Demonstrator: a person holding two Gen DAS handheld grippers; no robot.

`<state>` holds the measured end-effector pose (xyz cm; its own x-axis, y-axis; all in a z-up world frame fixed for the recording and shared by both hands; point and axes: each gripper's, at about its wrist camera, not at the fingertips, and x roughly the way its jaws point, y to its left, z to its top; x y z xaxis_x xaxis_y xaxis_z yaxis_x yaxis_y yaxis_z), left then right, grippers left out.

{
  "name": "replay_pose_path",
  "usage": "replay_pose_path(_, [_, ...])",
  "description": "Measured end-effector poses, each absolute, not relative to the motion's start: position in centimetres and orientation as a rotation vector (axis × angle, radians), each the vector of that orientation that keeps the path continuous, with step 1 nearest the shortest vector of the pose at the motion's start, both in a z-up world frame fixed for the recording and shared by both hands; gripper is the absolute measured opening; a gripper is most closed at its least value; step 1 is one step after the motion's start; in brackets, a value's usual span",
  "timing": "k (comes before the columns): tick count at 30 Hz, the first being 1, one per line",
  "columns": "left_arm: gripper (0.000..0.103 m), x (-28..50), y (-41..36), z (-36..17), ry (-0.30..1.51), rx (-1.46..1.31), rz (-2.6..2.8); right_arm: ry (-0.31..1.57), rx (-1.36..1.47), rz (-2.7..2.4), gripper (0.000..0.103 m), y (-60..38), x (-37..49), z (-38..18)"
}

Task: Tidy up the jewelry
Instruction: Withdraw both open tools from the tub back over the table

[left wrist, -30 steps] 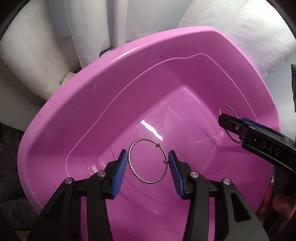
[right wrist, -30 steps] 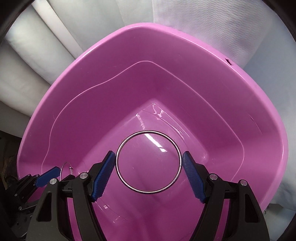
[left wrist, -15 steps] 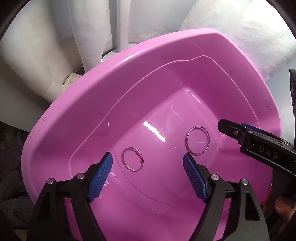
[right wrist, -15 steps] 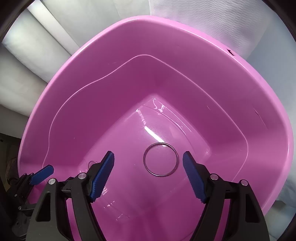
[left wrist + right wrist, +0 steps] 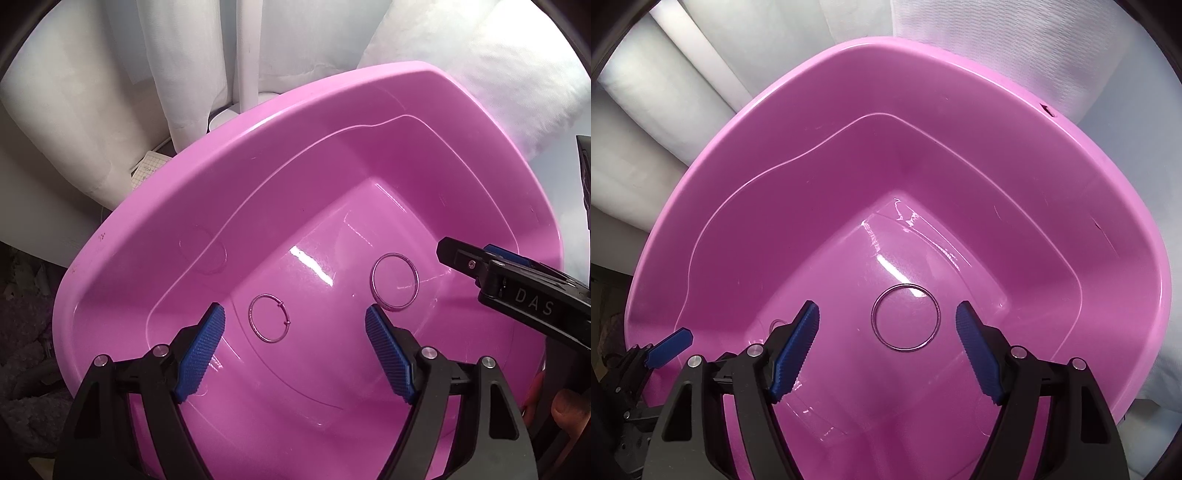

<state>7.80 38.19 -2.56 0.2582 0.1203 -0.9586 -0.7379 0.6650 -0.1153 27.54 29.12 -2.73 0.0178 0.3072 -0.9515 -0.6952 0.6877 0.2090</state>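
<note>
A pink plastic basin (image 5: 332, 88) (image 5: 886, 42) fills both views. Two metal rings lie flat on its floor. The thin hoop with small beads (image 5: 250, 318) lies below my left gripper (image 5: 295, 314), which is open and empty above it. The plain, larger bangle (image 5: 372, 280) (image 5: 873, 317) lies under my right gripper (image 5: 886, 308), also open and empty. The right gripper (image 5: 480, 262) reaches in from the right in the left wrist view. At the lower left of the right wrist view is one blue pad of the left gripper (image 5: 670, 341); the hoop is almost hidden there.
White cushions and draped fabric (image 5: 480, 74) (image 5: 997, 29) surround the basin. A white pole (image 5: 247, 51) stands behind its far rim. A dark fluffy mat (image 5: 22, 332) lies left of it. A fingertip (image 5: 569, 410) of the person's hand shows at the lower right.
A second ago each gripper had its ring between its pads. The left jaws spread wide, and both rings dropped to the basin floor. Nothing has moved in the last half second.
</note>
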Motion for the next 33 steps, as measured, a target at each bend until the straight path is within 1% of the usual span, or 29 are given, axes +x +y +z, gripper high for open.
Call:
replay_pose_path(6, [0.077,7.6,37.6,-2.0,1.159,-0.609,0.635,1.310,-0.347,0.810,0.073,28.7,26.9,-2.0])
replay_pose_path(16, [0.077,6.7,36.2,1.0,1.082,-0.534,0.637,1.247,-0.266,0.833,0.073,27.2,26.1,0.1])
replay_pose_path(31, [0.077,2.8,33.5,5.5,0.974,-0.411,0.630,1.124,-0.055,0.894,0.073,23.1,23.5,3.2])
replay_pose_path(32, [0.078,2.4,33.4,5.9,0.961,-0.409,0.626,1.107,-0.053,0.891,0.073,22.7,23.2,3.5])
replay_pose_path(33, [0.081,2.0,33.2,6.2,0.948,-0.406,0.624,1.087,-0.050,0.884,0.073,22.4,22.6,3.8])
